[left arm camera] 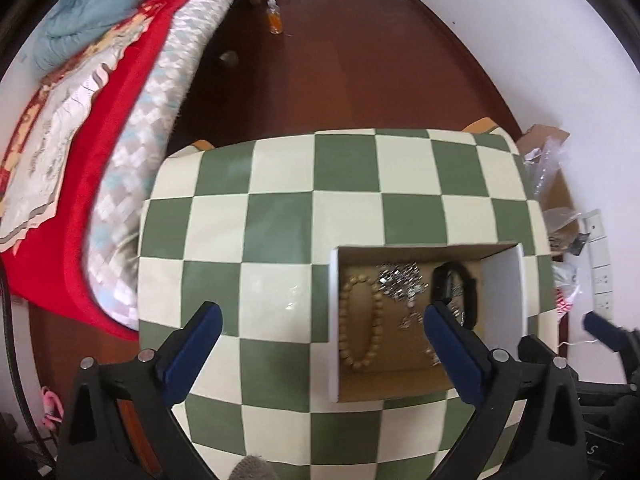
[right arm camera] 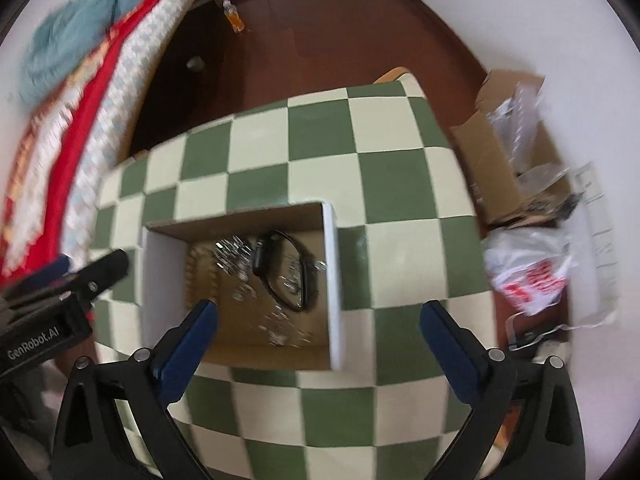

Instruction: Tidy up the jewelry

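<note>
An open cardboard box with white walls (left arm camera: 502, 292) (right arm camera: 334, 280) sits on the green-and-cream checkered table (left arm camera: 280, 216) (right arm camera: 400, 200). Inside lie a wooden bead bracelet (left arm camera: 360, 320), silver jewelry (left arm camera: 402, 280) (right arm camera: 232, 258) and a black band (left arm camera: 460, 280) (right arm camera: 288, 272). My left gripper (left arm camera: 320, 316) is open and empty above the table, its right finger over the box. My right gripper (right arm camera: 318, 312) is open and empty above the box's near right side. The left gripper also shows at the left edge of the right wrist view (right arm camera: 92, 276).
A bed with a red cover (left arm camera: 120, 120) stands left of the table. An orange bottle (left arm camera: 275, 18) stands on the wooden floor. A cardboard box with plastic wrap (right arm camera: 508, 148) and a white plastic bag (right arm camera: 532, 264) lie on the right by the wall.
</note>
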Tool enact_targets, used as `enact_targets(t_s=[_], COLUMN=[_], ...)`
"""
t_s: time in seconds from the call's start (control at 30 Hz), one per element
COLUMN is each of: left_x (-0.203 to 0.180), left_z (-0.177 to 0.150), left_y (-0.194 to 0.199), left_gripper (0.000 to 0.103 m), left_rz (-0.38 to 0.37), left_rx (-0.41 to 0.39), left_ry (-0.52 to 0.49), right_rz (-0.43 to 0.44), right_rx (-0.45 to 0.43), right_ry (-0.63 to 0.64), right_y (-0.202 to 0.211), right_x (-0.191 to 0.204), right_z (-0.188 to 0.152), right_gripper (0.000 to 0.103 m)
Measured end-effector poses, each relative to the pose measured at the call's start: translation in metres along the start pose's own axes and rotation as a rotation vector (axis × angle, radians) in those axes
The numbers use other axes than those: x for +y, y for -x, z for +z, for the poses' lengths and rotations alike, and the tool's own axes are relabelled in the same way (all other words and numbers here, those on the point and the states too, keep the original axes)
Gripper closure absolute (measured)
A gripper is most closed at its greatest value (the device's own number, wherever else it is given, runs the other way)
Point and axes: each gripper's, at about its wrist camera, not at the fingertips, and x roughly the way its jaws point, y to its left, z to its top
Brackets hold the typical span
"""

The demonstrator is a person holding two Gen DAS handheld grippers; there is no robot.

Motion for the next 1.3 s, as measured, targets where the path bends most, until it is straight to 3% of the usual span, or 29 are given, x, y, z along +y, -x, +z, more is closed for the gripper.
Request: enact_targets(t_s=[0.13, 0.53, 0.9, 1.3], left_x=[0.005, 0.015, 0.022, 0.031], left_z=[-0.018, -0.053, -0.09, -0.145], left_y=[-0.009, -0.004, 0.079, 0.179], left_gripper=[0.0, 0.0, 0.0, 0.0], left_rz=[0.061, 0.076, 0.094, 0.048], left_rx=[0.019, 0.024, -0.14, -0.303], left_ry=[0.009, 0.039, 0.054, 0.068], right_rz=[-0.074, -0.08, -0.092, -0.098], right_rx=[0.007, 0.014, -0.094, -0.269], right_ry=[0.047, 0.047, 0.059, 0.068], right_y=[-0.001, 0.006, 0.064, 0.163], right_x=[0.006, 0.004, 0.006, 0.01], right_z=[-0.014, -0.039, -0.067, -0.132], right_gripper=[0.0, 0.0, 0.0, 0.0])
